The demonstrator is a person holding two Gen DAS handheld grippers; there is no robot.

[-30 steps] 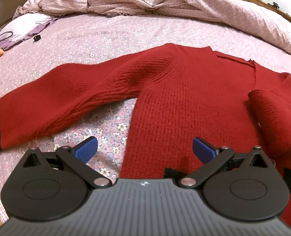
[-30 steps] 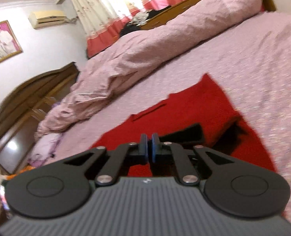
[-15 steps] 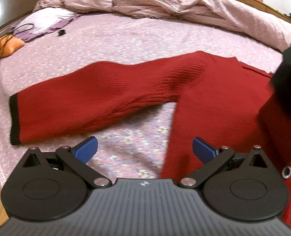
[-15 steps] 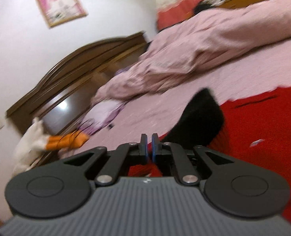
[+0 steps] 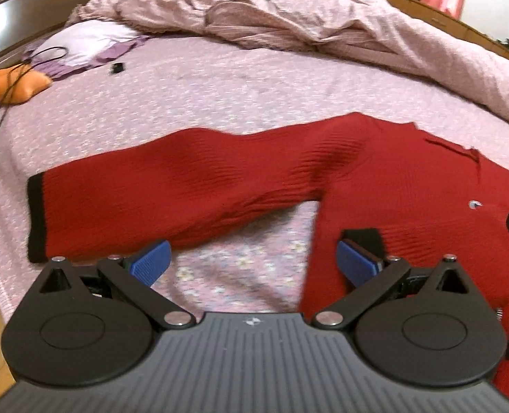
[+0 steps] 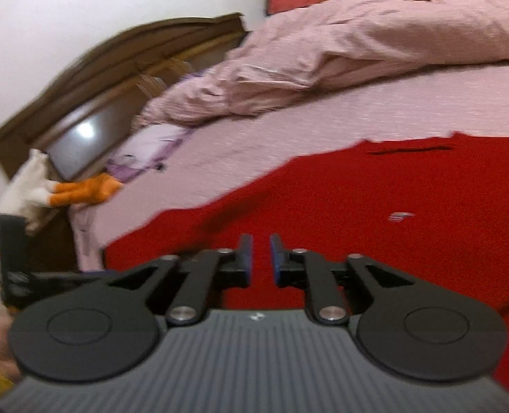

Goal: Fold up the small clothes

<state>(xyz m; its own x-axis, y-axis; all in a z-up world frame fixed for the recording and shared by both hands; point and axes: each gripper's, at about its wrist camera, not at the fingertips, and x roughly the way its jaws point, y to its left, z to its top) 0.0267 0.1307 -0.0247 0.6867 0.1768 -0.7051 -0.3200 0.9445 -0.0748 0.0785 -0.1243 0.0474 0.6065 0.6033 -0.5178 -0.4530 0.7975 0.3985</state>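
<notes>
A red knit sweater [image 5: 392, 186] lies flat on the pink floral bed [image 5: 240, 96]. Its left sleeve [image 5: 172, 192], with a black cuff [image 5: 36, 220], stretches out to the left. My left gripper [image 5: 252, 263] is wide open and empty, just above the bed at the gap between that sleeve and the sweater's body. In the right wrist view the sweater [image 6: 375, 206] fills the foreground. My right gripper [image 6: 260, 256] hovers over it with a narrow gap between its jaws and nothing between them.
A crumpled pink duvet [image 5: 289, 17] lies along the far side of the bed. An orange plush toy [image 5: 10, 84], a black cord [image 5: 3, 103] and a purple pillow [image 5: 82, 44] lie at the far left. A wooden headboard [image 6: 93, 103] stands behind.
My right gripper has let go of the black-cuffed right sleeve, parted its jaws slightly, and swung left. My left gripper has moved left toward the spread sleeve, still open.
</notes>
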